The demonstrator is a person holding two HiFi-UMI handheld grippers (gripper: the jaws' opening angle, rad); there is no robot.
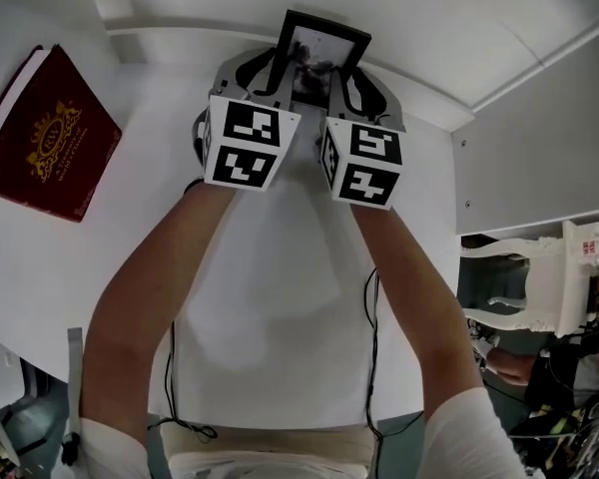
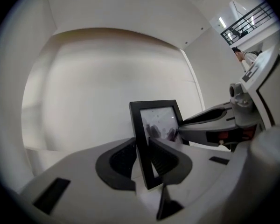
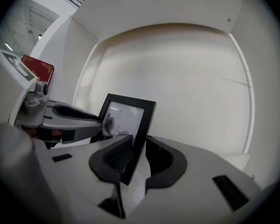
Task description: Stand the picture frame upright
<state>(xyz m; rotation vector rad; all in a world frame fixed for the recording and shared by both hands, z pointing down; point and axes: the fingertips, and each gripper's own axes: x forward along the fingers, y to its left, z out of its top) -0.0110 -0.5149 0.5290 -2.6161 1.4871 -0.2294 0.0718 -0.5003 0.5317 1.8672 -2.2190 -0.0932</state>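
Observation:
A black picture frame [image 1: 317, 56] with a dark photo stands nearly upright over the far part of the white table [image 1: 280, 307], held from both sides. My left gripper [image 1: 270, 76] is shut on the frame's left side bar. In the left gripper view the bar [image 2: 141, 139] sits pinched between the dark pads [image 2: 122, 160]. My right gripper [image 1: 351, 86] is shut on the right side bar. In the right gripper view that bar [image 3: 142, 129] runs between its pads [image 3: 116, 155]. The frame's bottom edge is hidden behind the jaws.
A dark red book [image 1: 45, 138] with a gold emblem lies at the table's left. A white wall panel [image 1: 429, 18] rises right behind the frame. A white chair [image 1: 539, 287] stands off the table's right edge. Thin cables [image 1: 371, 367] hang by the person's forearms.

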